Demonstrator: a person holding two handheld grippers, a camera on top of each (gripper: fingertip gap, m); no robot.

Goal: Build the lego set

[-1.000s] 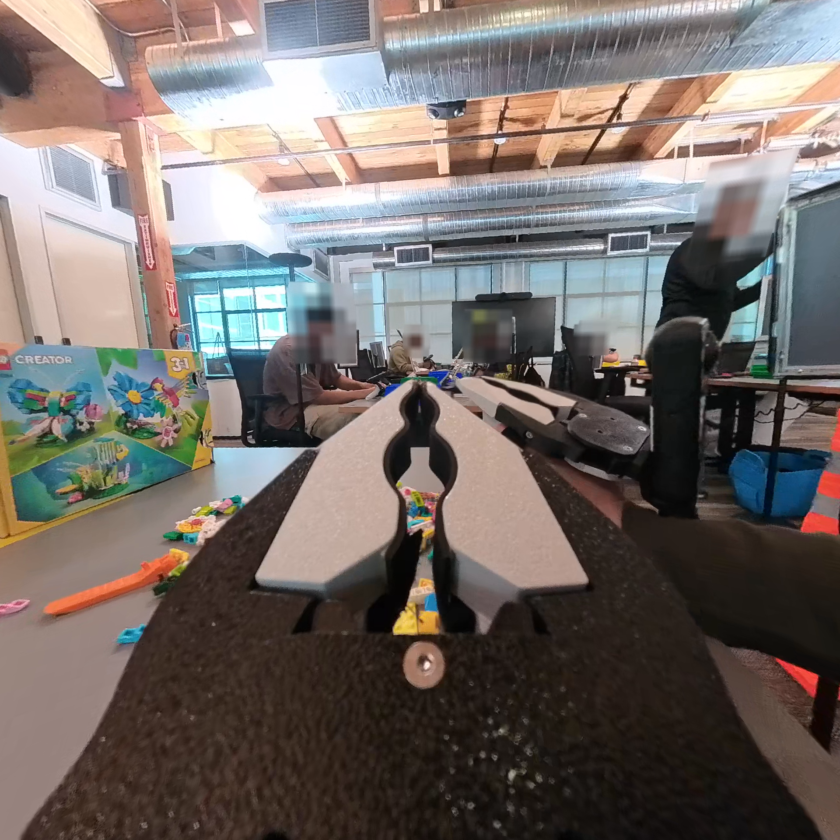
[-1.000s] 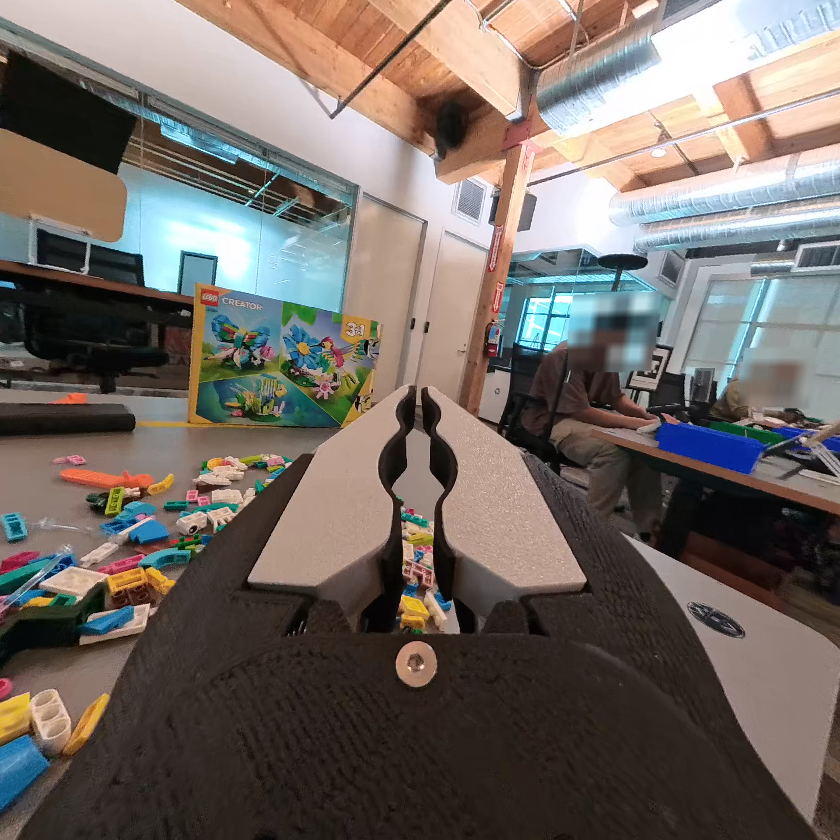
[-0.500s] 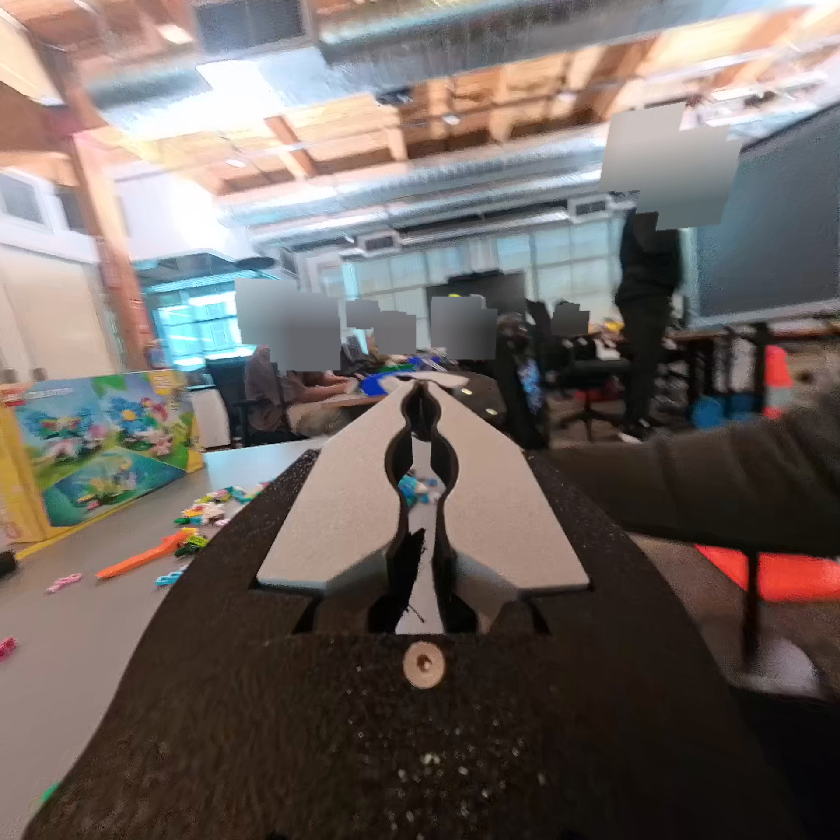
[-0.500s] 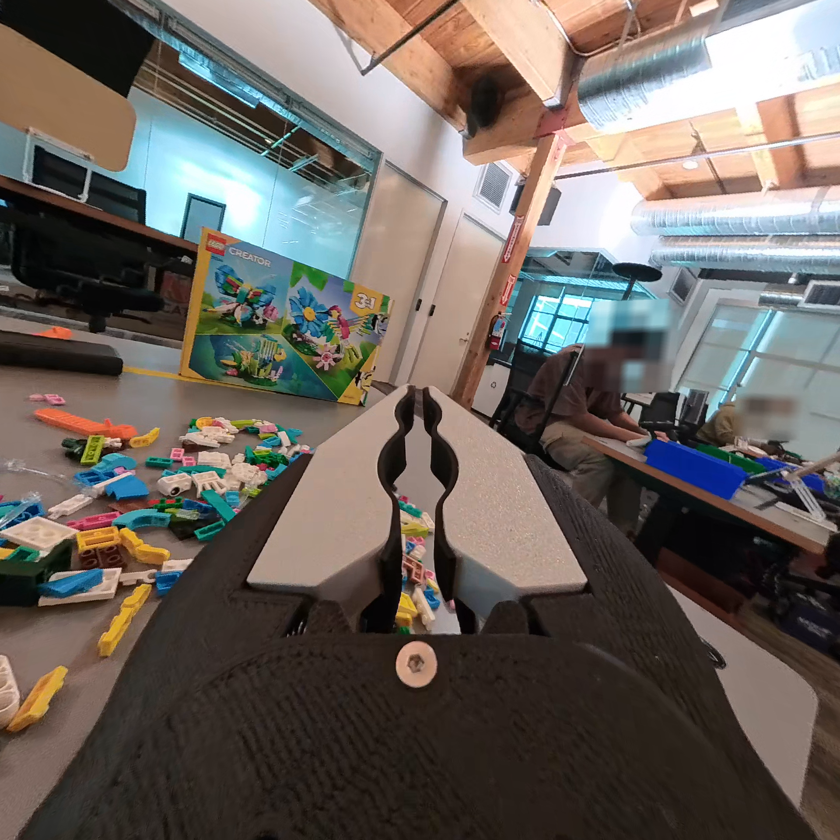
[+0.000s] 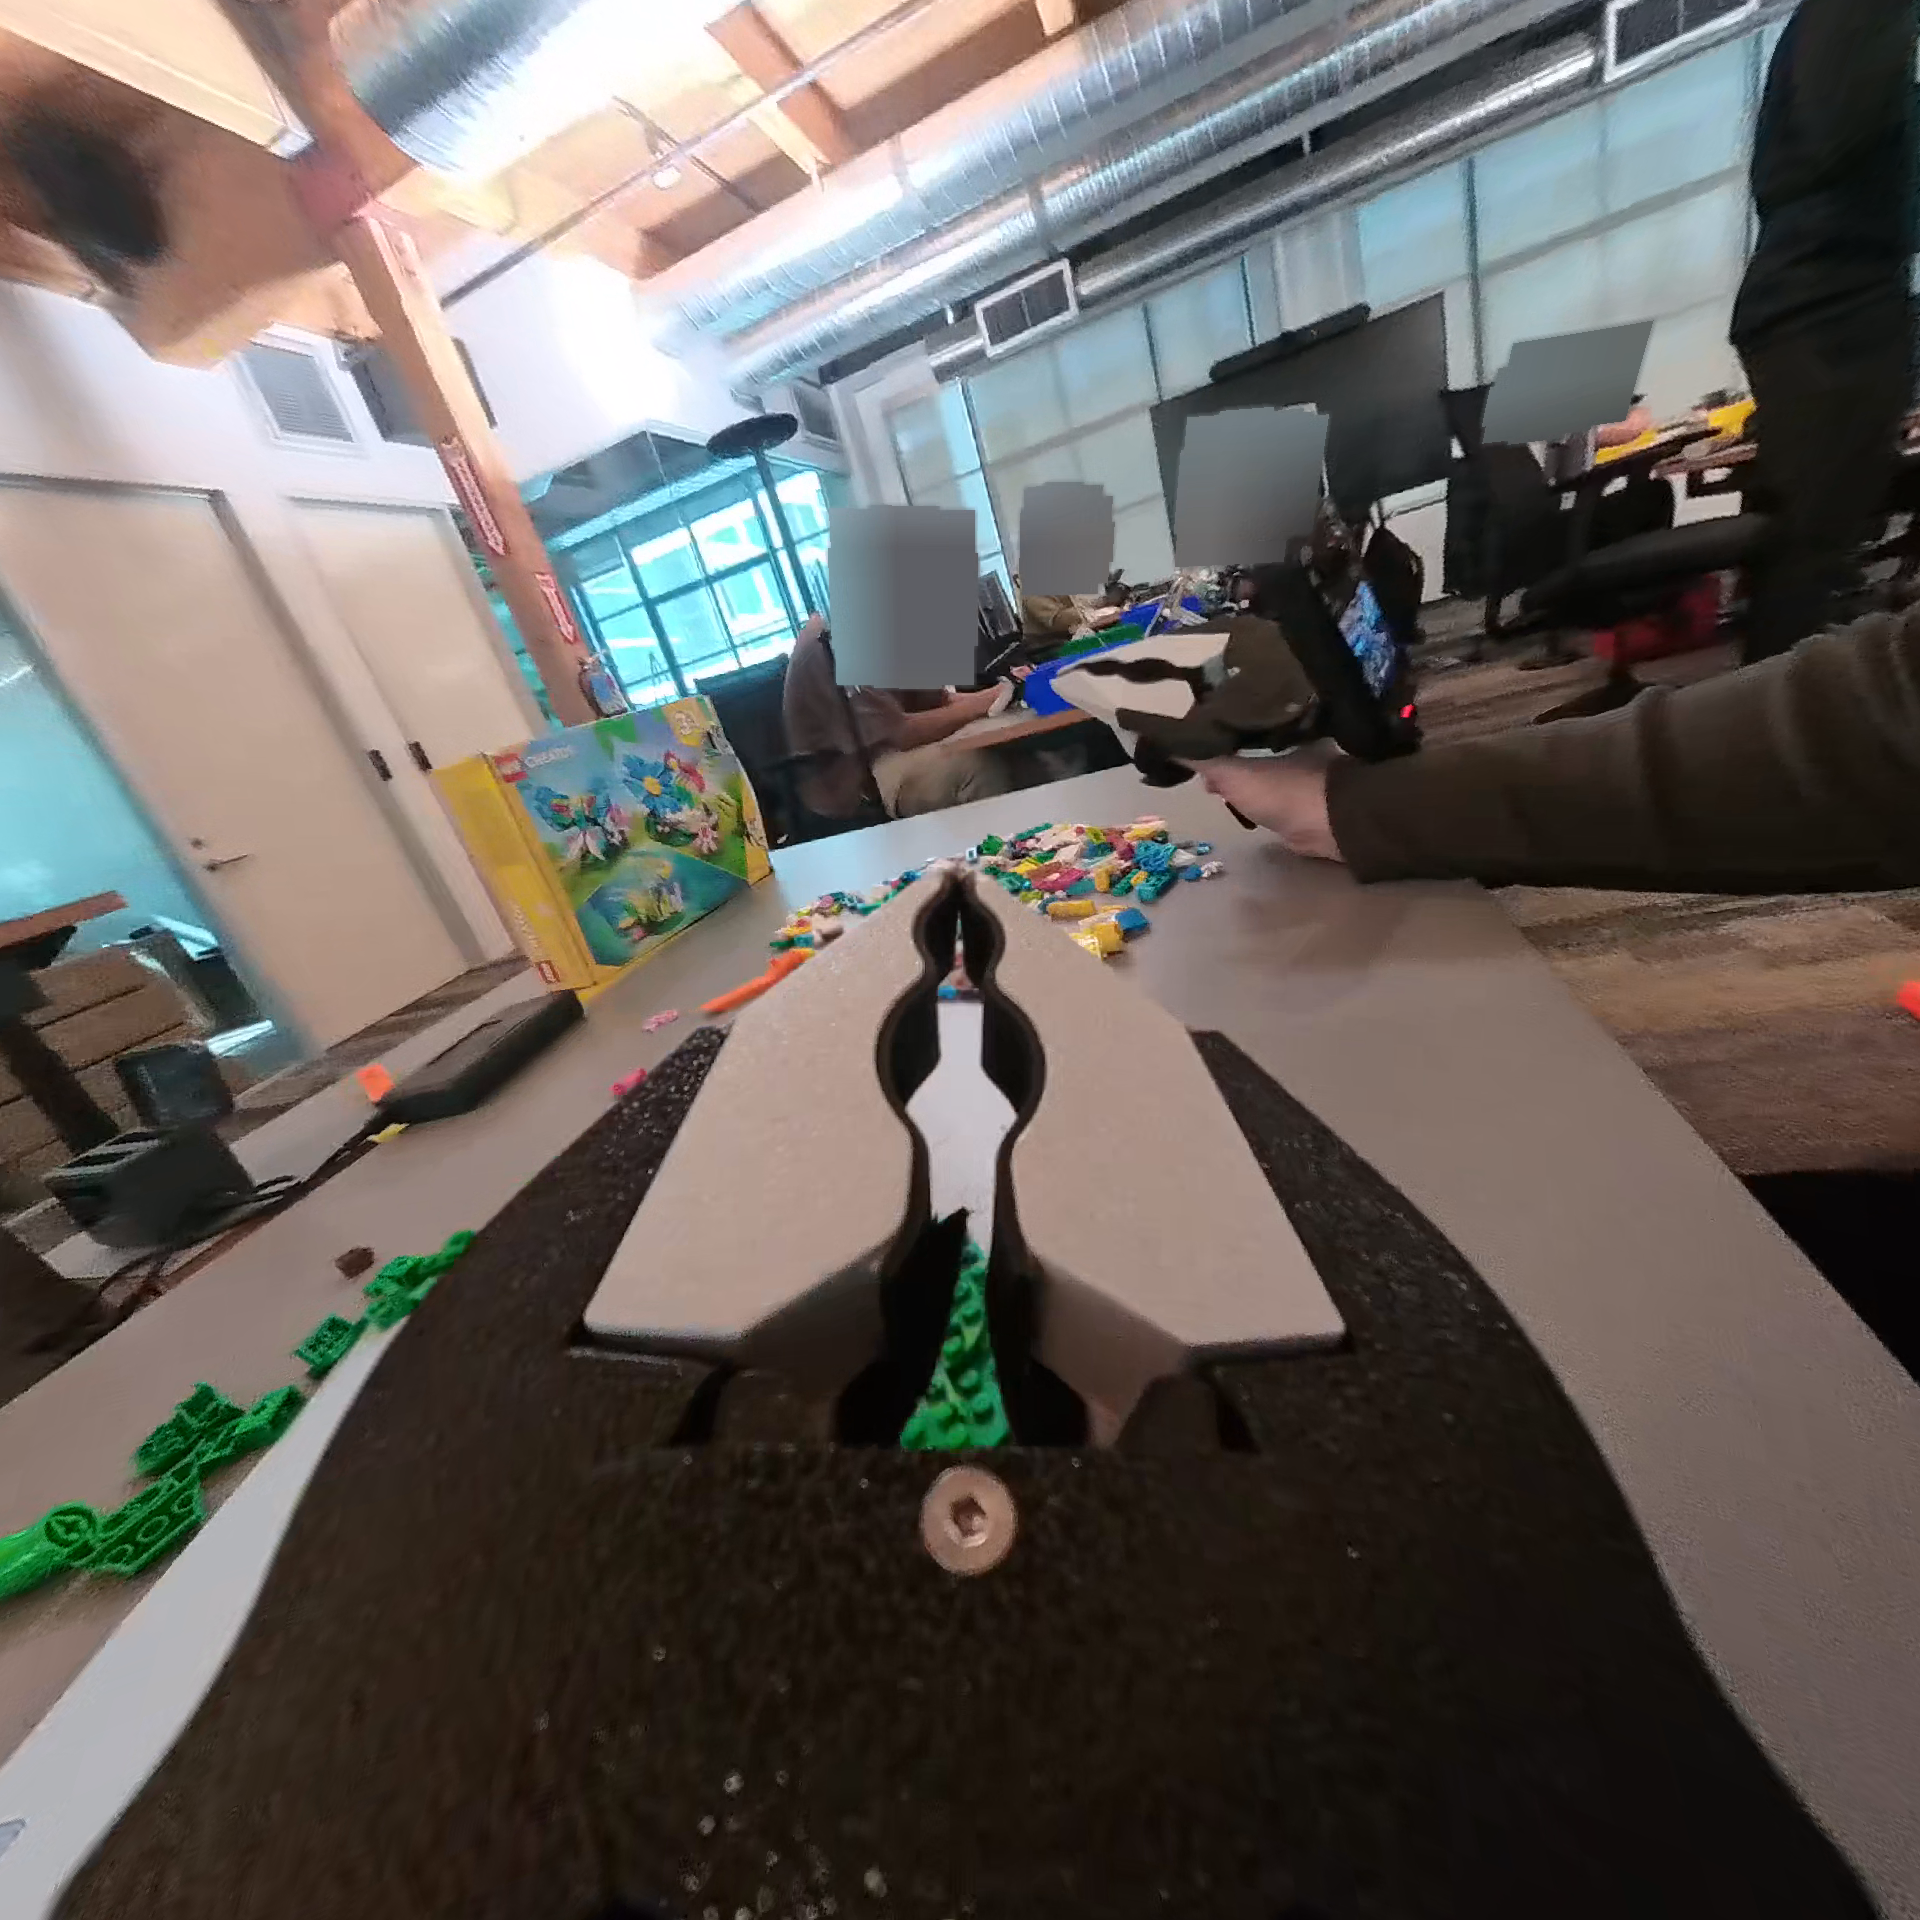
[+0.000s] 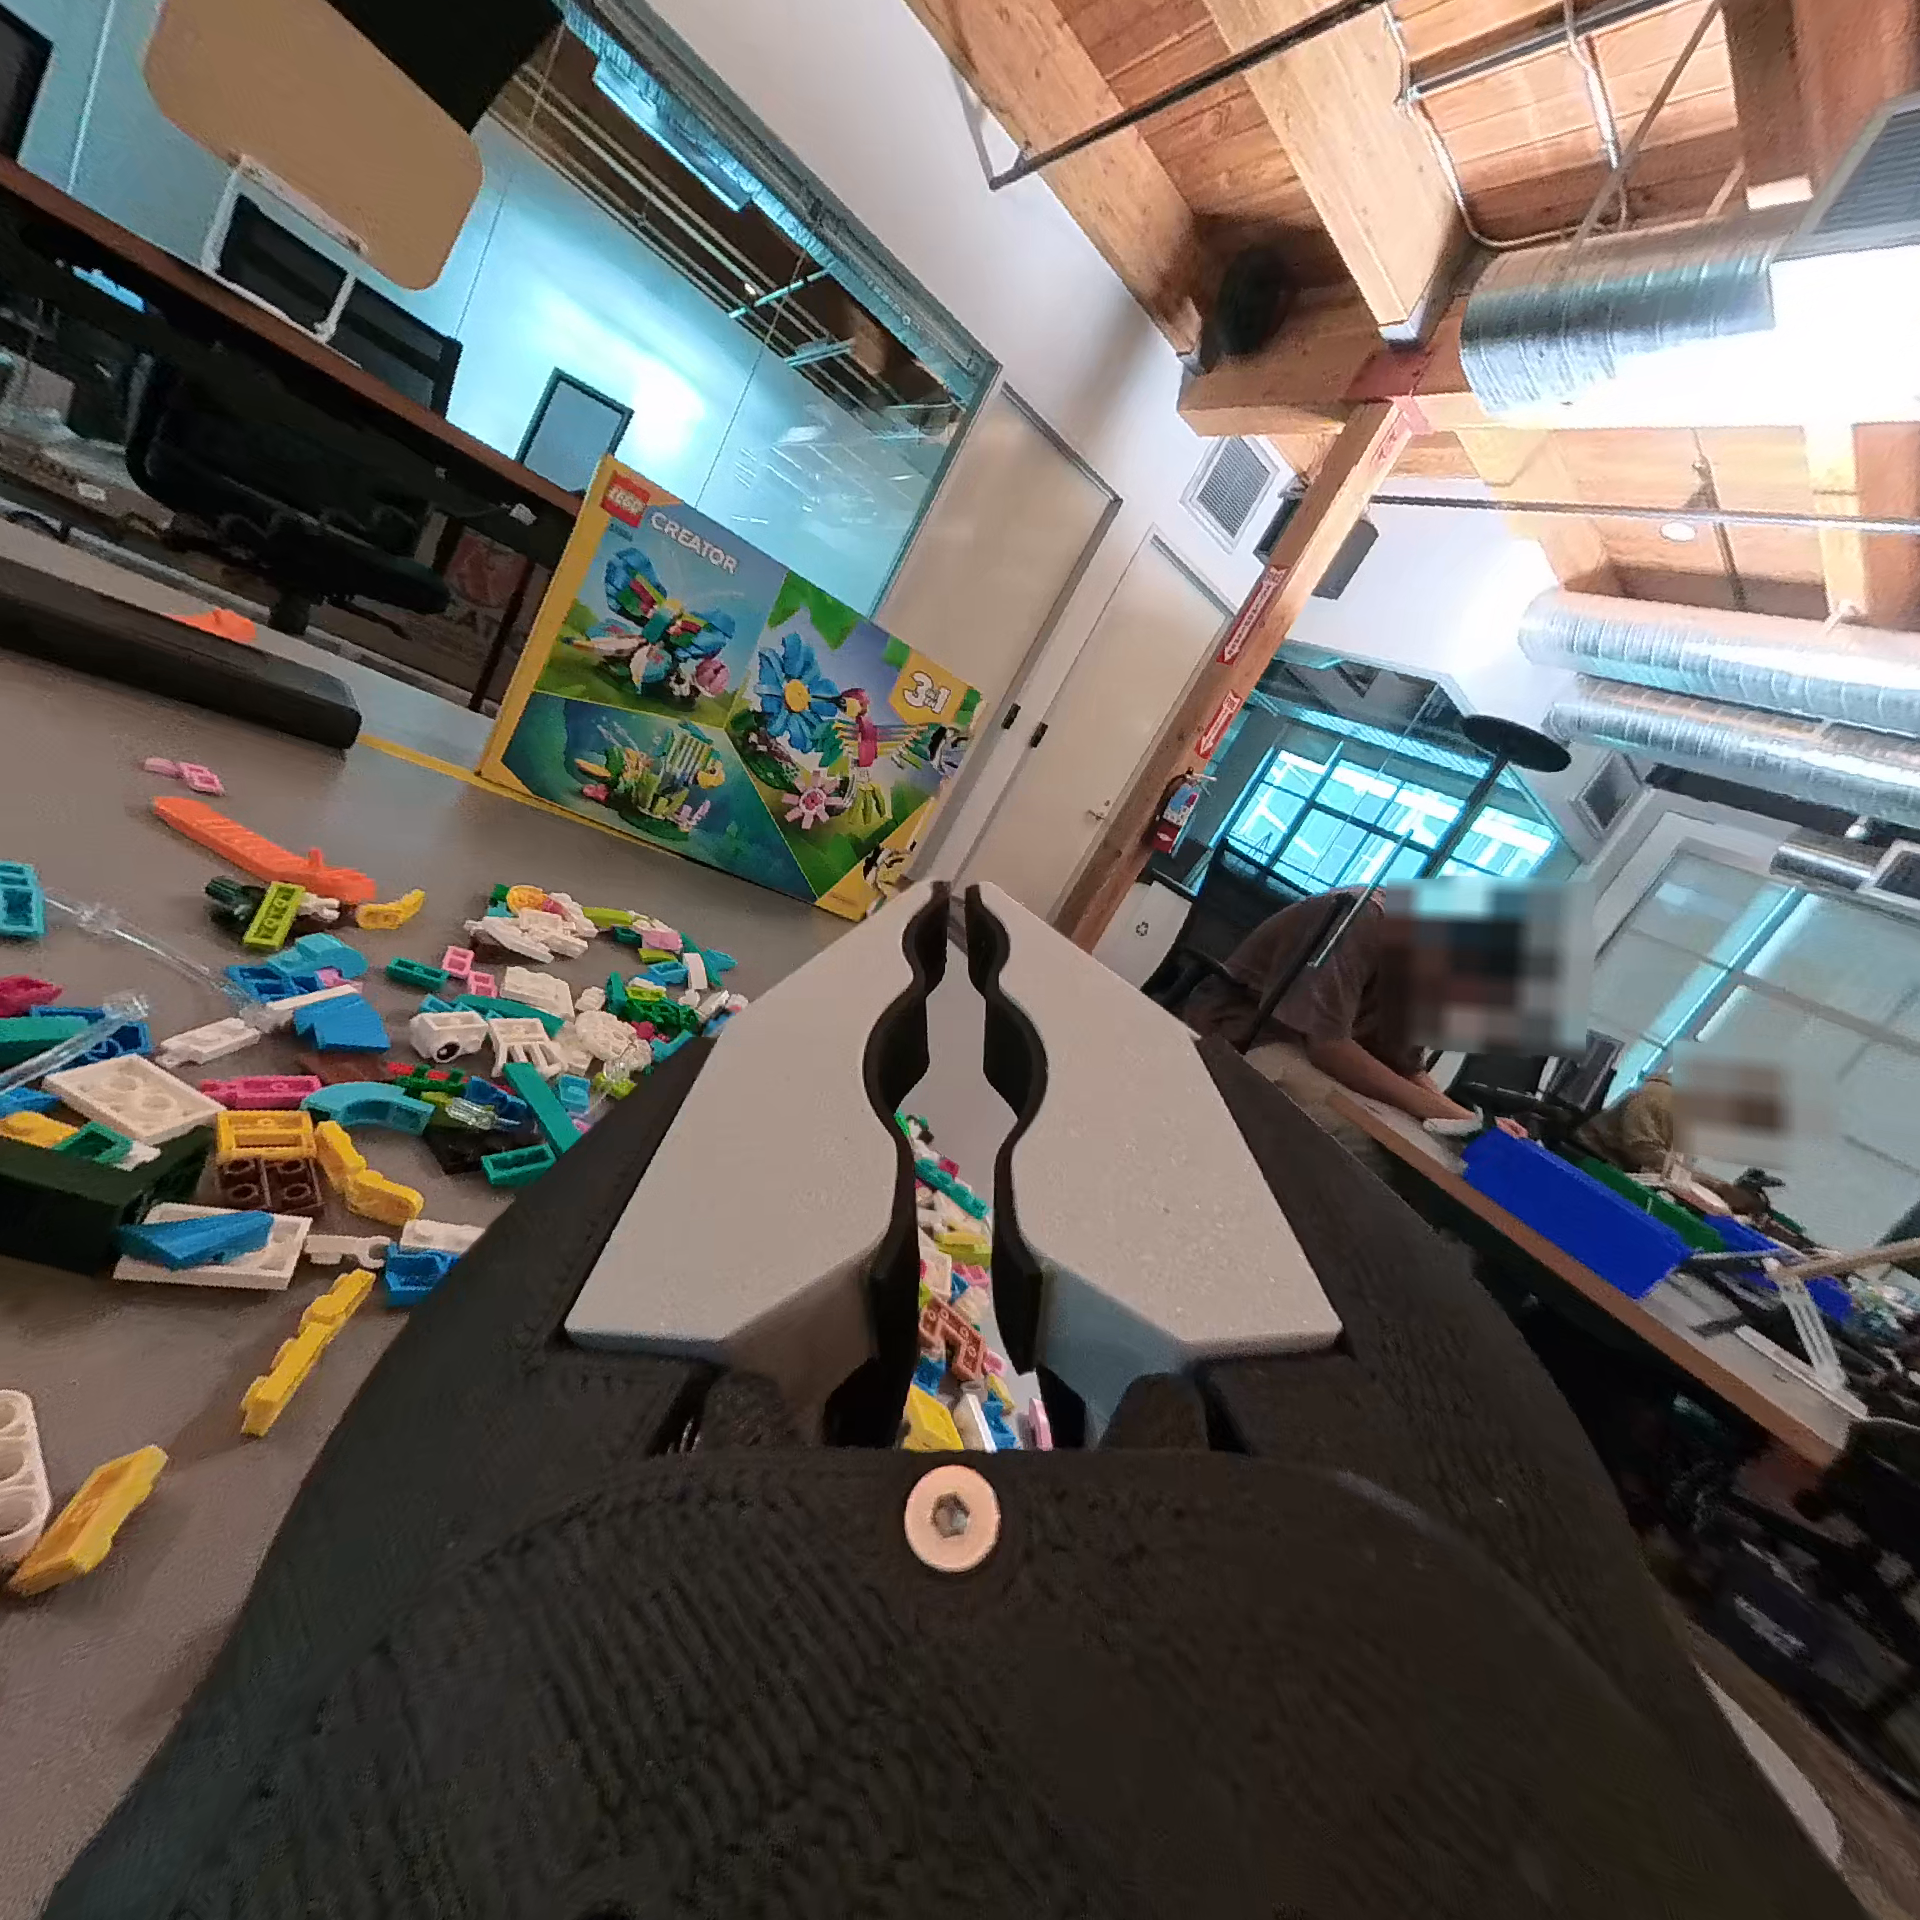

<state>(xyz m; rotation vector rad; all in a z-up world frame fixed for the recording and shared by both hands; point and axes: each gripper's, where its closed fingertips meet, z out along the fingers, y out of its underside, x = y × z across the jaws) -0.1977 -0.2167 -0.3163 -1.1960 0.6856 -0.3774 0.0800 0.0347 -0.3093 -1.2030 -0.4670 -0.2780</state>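
Hovering over grey table (image 5: 1351, 997), left gripper (image 5: 958, 881) closed, empty; right gripper (image 6: 956, 894) closed above loose bricks (image 6: 312, 1081)

Each camera sits low behind its own claw, close above the table (image 5: 1351, 997), tilted. Both views share the brick pile (image 6: 499, 1029) and the box (image 6: 727, 707); the left view also catches the right claw (image 5: 1081, 691).

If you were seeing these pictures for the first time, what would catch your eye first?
A bright heap of loose bricks spreads over the grey table, with the colourful box standing behind it. Green bricks lie apart, left of the shut left claw.
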